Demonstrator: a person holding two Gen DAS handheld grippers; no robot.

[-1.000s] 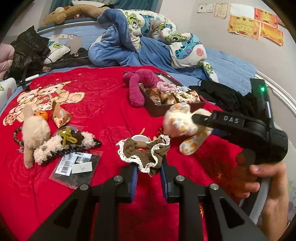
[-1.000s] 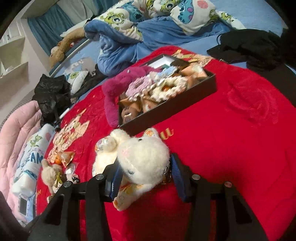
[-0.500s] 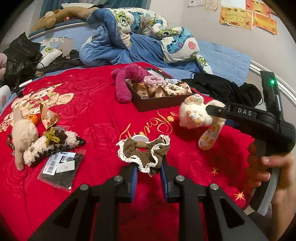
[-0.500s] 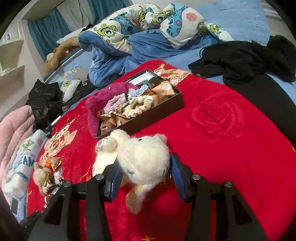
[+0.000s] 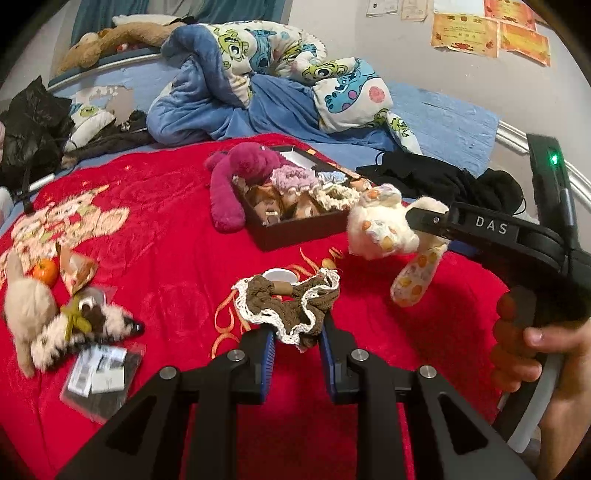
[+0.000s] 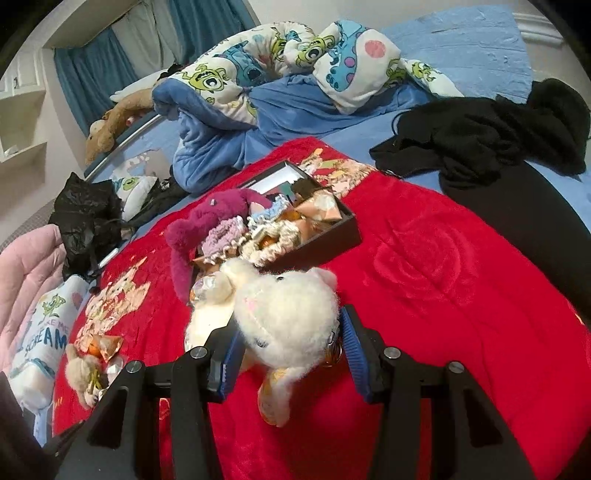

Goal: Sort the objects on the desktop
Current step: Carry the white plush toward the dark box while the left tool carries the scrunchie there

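Scrunchie (image 5: pixel 291 306), brown with white lace trim, hangs clamped between the left gripper's (image 5: pixel 296 349) narrowly parted fingers (image 5: pixel 266 350), held above the red blanket (image 5: pixel 166 236); white plush toy (image 6: pixel 284 325) sits gripped at its head between the right gripper's (image 6: pixel 286 354) wider-set fingers (image 6: pixel 351 343), its patterned leg dangling below, and in the left wrist view it hangs just in front of the dark box (image 5: pixel 295 229), beside a hand (image 5: pixel 532 354) on the handle; the box lies on the blanket, crowded with scrunchies and wrapped sweets, a magenta plush (image 5: pixel 236 181) draped over its left edge; farther left lie a beige plush (image 5: pixel 29 310), a small orange (image 5: pixel 45 272), a fuzzy striped hair clip (image 5: pixel 92 328) and a clear packet with labels (image 5: pixel 99 376); the blanket covers a bed; behind it a blue cartoon-print quilt (image 5: pixel 266 77) is heaped, black clothing (image 6: pixel 480 136) lies at the right, certificates (image 5: pixel 465 33) hang on the wall, and teal curtains (image 6: pixel 85 74) show in the right wrist view.
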